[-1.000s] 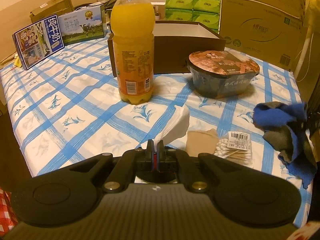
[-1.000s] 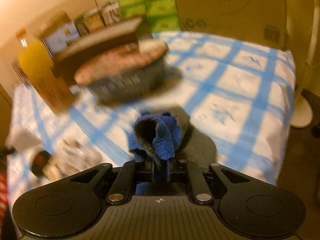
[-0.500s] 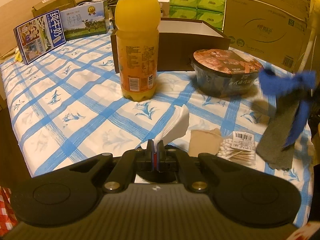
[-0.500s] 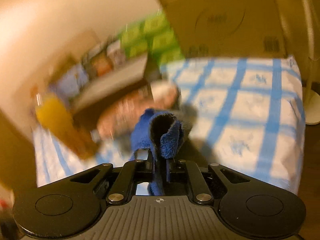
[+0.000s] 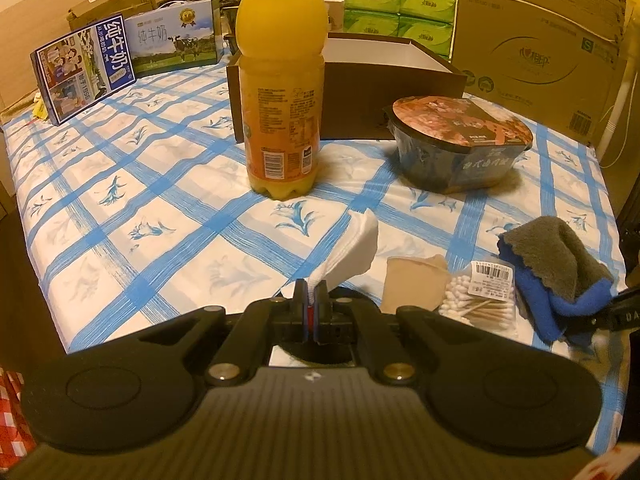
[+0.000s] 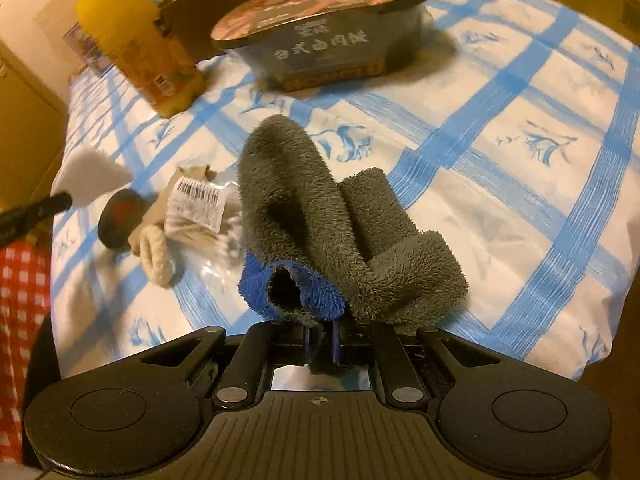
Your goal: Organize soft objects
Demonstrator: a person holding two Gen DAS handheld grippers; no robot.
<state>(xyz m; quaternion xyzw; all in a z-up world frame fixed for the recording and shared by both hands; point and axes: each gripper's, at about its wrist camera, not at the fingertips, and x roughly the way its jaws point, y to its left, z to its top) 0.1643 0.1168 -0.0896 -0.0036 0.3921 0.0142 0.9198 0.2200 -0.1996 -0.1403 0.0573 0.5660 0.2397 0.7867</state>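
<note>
My left gripper (image 5: pixel 311 300) is shut on a white tissue (image 5: pixel 354 248) that sticks up from between the fingers, low over the near edge of the blue-checked cloth. My right gripper (image 6: pixel 320 340) is shut on the edge of a grey and blue towel (image 6: pixel 320 216), which lies bunched on the cloth in front of it. The towel also shows in the left wrist view (image 5: pixel 560 272) at the right, next to a bag of cotton swabs (image 5: pixel 480 300). The tissue also shows in the right wrist view (image 6: pixel 90 176) at the left.
An orange juice bottle (image 5: pixel 282 80) stands mid-table. A noodle bowl (image 5: pixel 460 140) sits to its right, an open brown box (image 5: pixel 380 80) behind. Milk cartons (image 5: pixel 84 68), green tissue packs (image 5: pixel 400 12) and a cardboard carton (image 5: pixel 540 40) line the back. A beige pack (image 5: pixel 414 284) and a rope (image 6: pixel 156 252) lie near the swabs.
My right gripper lifted the towel up in the air, then brought it back down; it now lies bunched on the cloth by the swabs. My left gripper barely moved.
</note>
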